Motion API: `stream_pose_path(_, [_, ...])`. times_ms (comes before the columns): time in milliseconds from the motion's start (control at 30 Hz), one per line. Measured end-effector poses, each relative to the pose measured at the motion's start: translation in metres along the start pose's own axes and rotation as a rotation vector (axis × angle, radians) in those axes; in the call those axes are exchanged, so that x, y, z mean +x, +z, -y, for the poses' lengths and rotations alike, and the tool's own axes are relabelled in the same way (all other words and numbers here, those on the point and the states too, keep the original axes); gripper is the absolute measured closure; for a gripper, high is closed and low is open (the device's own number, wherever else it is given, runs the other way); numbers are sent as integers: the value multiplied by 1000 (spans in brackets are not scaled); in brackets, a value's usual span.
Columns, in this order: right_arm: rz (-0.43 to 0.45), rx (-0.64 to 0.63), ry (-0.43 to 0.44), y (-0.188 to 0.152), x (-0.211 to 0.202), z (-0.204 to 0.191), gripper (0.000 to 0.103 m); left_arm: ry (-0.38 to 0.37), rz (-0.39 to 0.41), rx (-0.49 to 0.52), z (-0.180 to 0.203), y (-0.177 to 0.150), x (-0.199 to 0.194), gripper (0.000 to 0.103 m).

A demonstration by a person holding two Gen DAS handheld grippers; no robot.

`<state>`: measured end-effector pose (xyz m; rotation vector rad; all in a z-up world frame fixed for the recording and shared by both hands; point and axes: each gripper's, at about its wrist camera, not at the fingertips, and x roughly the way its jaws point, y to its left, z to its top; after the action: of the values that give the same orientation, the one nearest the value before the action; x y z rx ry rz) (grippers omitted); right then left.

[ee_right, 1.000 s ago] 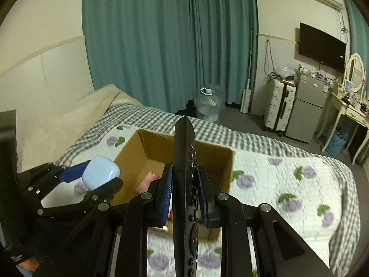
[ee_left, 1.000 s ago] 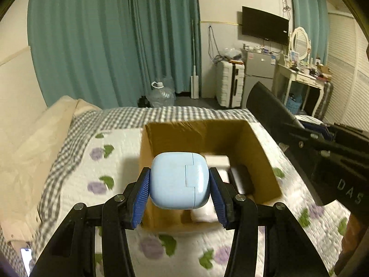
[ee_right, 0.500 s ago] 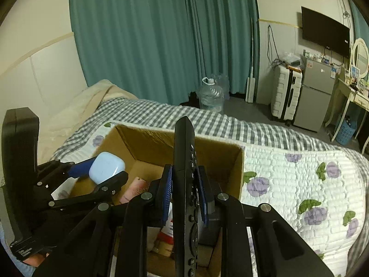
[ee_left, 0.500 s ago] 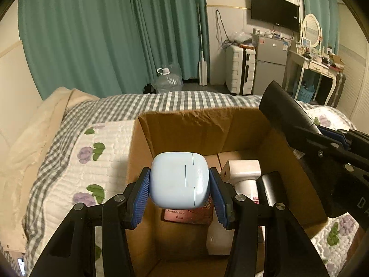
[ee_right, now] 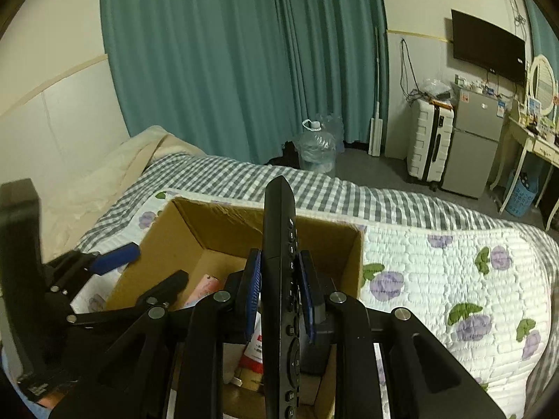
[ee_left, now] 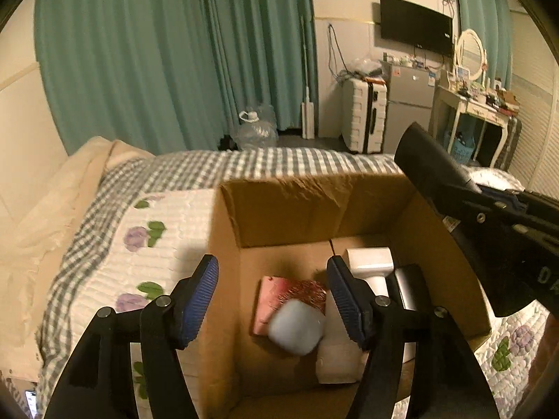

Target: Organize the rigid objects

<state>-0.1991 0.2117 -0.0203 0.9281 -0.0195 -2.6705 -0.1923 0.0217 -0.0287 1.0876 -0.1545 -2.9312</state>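
Quilted bed (ee_right: 454,272) carries the cardboard box (ee_left: 286,209), lower centre. The left claw (ee_left: 272,296) is spread wide; the blue case (ee_left: 296,326) is blurred inside the box. The remote (ee_right: 279,279), pinched upright by the right claw (ee_right: 279,289), could be knocked against the box wall.

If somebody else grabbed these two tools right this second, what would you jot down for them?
Left gripper: open, empty, above the brown cardboard box.
Pale blue rounded case: blurred, inside the box over a pink packet, beside a white item.
Right gripper: shut on the long black remote control, at the box's near edge.
Done: the case is released into the box.
Left: put the remote in.
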Motion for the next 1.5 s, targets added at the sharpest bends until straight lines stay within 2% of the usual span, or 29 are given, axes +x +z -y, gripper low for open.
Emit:
stream_pose_path(200, [-27,-30,28,5,26,-10,83,42,8,-30,-17,1,2,34])
stream_pose_path(467, [-129,-54,75,-5,73,-23,79,78,19,-23,-24,-1,9,34])
stream_pose_path(533, [-117,-44,52,-8,75,-21,77,73,20,-31,-26,-2,11,34])
stream_pose_path(800, [-68,-18,6,-5,50,-11,77,79,41,-42,-24,0,4,34])
stream_pose_path(1033, [-19,-23,-61,6,0,-12,76,84,160,-45,-18,15,-51,34])
stream_pose_path(1100, [13,-27,-78,11,-24,-15,69,80,221,-50,-18,20,-77,31])
stream_pose_path(1167, [61,-29,-94,17,-55,-20,53,74,289,-65,-19,24,-106,28])
stream_pose_path(1200, [80,-32,-100,19,-66,-24,51,73,322,-73,-21,26,-123,28])
stream_pose_path(1300, [142,-46,-129,22,-108,-35,33,66,394,-93,-27,28,-159,24])
stream_pose_path(1367, [194,-43,-153,22,-138,-41,16,66,427,-95,-29,28,-176,23])
stream_pose_path(1467, [250,-38,-177,19,-171,-49,1,83,459,-78,-32,21,-199,23])
stream_pose_path(1500, [262,-40,-187,18,-178,-52,0,83,469,-67,-33,16,-206,22])
